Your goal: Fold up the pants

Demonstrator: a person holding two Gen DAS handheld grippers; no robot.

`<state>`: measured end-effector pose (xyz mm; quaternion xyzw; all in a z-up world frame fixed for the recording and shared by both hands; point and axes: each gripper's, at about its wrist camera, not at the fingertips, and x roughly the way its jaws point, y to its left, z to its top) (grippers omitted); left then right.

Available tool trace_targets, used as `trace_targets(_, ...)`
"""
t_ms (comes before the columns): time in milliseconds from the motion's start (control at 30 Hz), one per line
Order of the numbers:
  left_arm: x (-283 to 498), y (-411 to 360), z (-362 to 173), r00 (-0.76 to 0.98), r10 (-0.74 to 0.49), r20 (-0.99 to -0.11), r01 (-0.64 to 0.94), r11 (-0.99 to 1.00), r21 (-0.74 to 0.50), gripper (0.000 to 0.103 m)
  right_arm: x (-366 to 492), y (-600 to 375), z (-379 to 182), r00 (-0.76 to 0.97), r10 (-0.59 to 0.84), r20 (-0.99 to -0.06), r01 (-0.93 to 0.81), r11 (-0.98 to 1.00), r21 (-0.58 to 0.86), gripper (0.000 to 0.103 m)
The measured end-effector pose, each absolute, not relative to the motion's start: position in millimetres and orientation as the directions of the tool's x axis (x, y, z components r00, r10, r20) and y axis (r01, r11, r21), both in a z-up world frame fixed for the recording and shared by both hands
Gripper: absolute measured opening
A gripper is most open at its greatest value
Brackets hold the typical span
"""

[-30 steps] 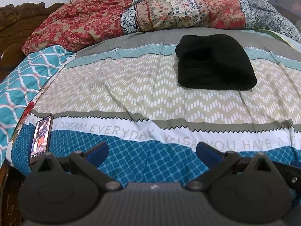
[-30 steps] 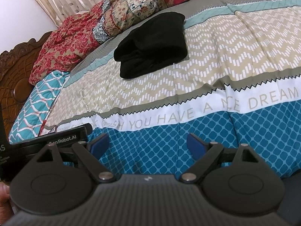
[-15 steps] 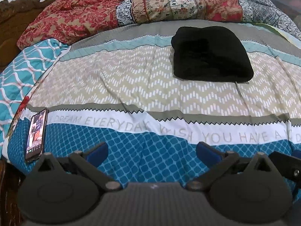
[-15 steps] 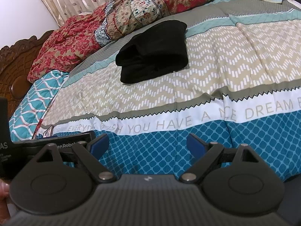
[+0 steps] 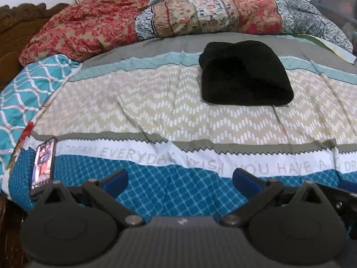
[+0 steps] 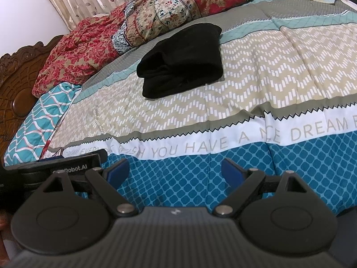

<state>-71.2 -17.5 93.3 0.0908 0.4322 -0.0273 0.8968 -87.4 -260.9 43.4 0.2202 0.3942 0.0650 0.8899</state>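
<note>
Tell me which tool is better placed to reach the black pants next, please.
Probably the right tool. The black pants lie right of centre in the left tool view, towards the right tool's side. Both tools are open, empty and far from them.

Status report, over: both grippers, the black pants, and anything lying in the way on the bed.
Left gripper open, empty. Right gripper open, empty. Black pants folded on bedspread, untouched. Phone at bed's left edge, clear of pants.

One folded black pants point(image 5: 244, 73); one phone point(image 5: 43, 166); two claws: left claw point(image 5: 180, 179), right claw point(image 6: 176, 170); one bedspread point(image 5: 156, 102).
</note>
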Motion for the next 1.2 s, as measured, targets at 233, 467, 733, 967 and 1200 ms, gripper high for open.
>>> trace_targets(233,-72.2,-19.2,94.3,0.607,-0.025,-0.794,0.157,0.984,0.089,0.103,-87.0,-260.7,43.1,0.678,0.288,-0.676,0.06,0.895,0.442,0.091)
trace_targets(467,-70.7,-19.8,91.2,0.59,-0.014,-0.807,0.149,0.985,0.092,0.103,-85.3,-261.0,41.9,0.672,0.292,-0.68,0.056,0.896,0.44,0.091)
trace_targets(733,-69.9,-22.8,88.2,0.582,-0.008,-0.813,0.156,0.983,0.101,0.103,-83.8,-261.8,39.7,0.664,0.298,-0.686,0.06,0.893,0.446,0.091)
trace_targets(967,-67.8,-21.1,85.9,0.571,-0.005,-0.821,0.145,0.985,0.095,0.103,-82.8,-264.4,37.3,0.657,0.305,-0.69,0.064,0.889,0.454,0.091)
trace_targets(1200,-65.8,-19.9,81.9,0.555,0.011,-0.832,0.132,0.986,0.101,0.103,-82.7,-265.1,36.4,0.653,0.31,-0.691,0.063,0.887,0.458,0.091)
